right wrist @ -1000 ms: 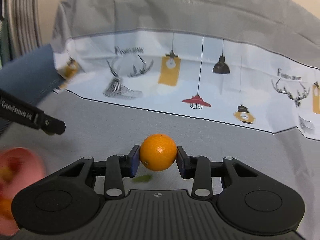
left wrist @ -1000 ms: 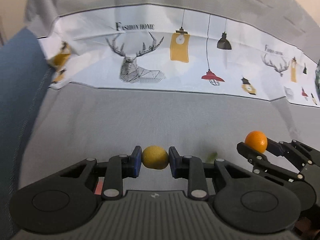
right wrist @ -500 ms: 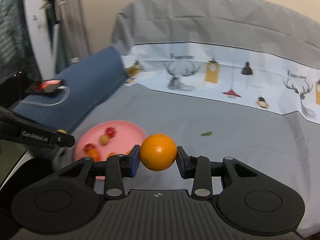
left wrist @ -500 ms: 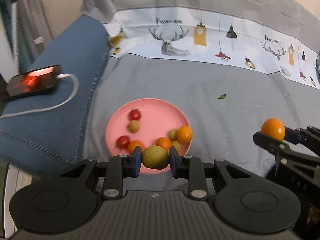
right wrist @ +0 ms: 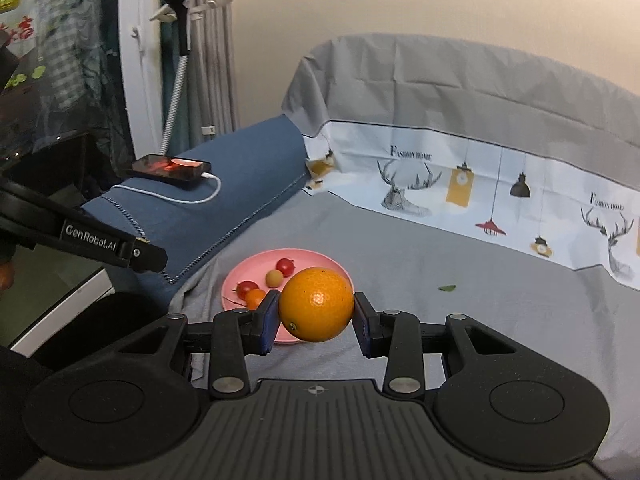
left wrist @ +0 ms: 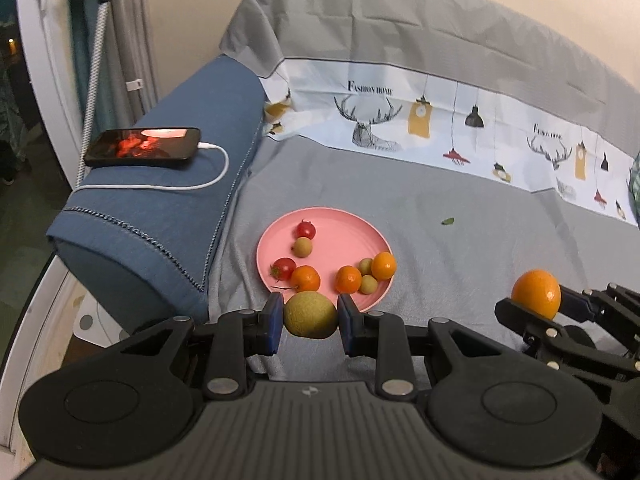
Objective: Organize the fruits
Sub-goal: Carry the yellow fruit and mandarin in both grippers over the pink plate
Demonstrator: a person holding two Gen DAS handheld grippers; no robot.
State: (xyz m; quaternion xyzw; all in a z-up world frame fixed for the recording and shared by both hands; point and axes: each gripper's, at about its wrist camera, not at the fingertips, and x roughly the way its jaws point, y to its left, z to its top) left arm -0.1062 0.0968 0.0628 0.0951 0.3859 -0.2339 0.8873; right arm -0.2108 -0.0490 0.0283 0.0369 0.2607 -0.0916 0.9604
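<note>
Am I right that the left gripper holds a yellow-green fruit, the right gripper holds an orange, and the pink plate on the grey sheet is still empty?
Not quite: the pink plate is not empty. The left wrist view shows small tomatoes, oranges and greenish fruits on it. The rest stands: the left gripper holds the yellow-green fruit, the right gripper the orange.

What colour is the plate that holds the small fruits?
The plate is pink; the left wrist view shows it best.

The plate [left wrist: 280, 236] was pink, holding red tomatoes [left wrist: 306, 229] and orange fruits [left wrist: 306, 278]. The sheet [left wrist: 460, 256] was grey, its white band [left wrist: 440, 128] printed with deer and lamps. The blanket [left wrist: 168, 216] was blue.
</note>
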